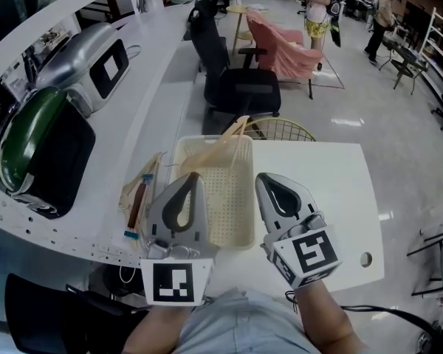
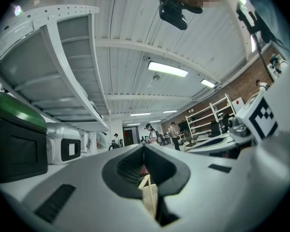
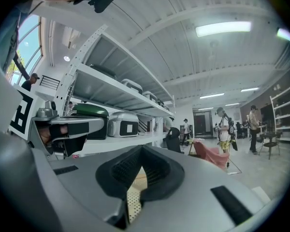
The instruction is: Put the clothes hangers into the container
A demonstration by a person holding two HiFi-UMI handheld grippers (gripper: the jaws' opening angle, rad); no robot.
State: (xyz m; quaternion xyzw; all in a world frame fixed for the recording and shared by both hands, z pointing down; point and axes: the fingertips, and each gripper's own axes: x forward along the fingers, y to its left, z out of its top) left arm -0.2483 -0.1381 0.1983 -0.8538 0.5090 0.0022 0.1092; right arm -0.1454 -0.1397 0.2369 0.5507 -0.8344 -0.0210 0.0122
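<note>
A cream perforated basket [image 1: 238,231] stands in the middle of the white table [image 1: 332,198]. Pale wooden hangers [image 1: 220,150] lie in its far end, and one sticks out over the rim. More hangers [image 1: 140,190], wood with a red part, lie on the table left of the basket. My left gripper [image 1: 193,175] hovers shut over the basket's left wall with nothing held. My right gripper [image 1: 262,177] hovers shut just right of the basket, also with nothing held. Each gripper view shows its closed jaws and a slice of basket [image 2: 150,197] [image 3: 133,199] below them.
A curved white counter at the left carries a green-topped case [image 1: 37,146] and a silver case [image 1: 88,57]. Beyond the table stand a black office chair [image 1: 232,80], a round wire frame [image 1: 280,130] and a pink-draped chair [image 1: 284,46]. People stand far back.
</note>
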